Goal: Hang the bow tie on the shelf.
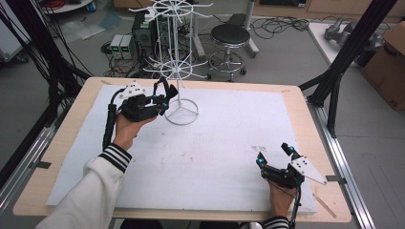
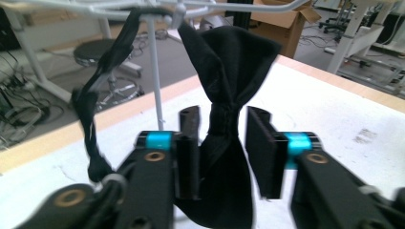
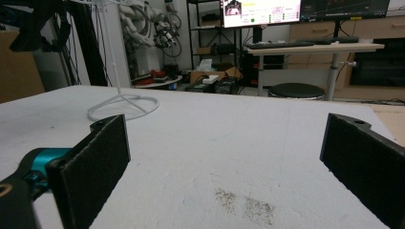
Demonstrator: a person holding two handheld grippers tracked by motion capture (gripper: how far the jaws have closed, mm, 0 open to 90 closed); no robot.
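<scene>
My left gripper [image 2: 222, 143] sits at about ten o'clock on the desk [image 1: 305, 112], just beside the white wire rack [image 1: 177, 57]. Its jaws stand apart on either side of the pinched middle of a black bow tie [image 2: 229, 86], which hangs from a rack arm; whether the pads touch the cloth, I cannot tell. My right gripper [image 1: 274, 155] rests at about five o'clock on the white mat [image 1: 224, 129], jaws wide open around nothing, near a dark smudge [image 3: 246, 204].
</scene>
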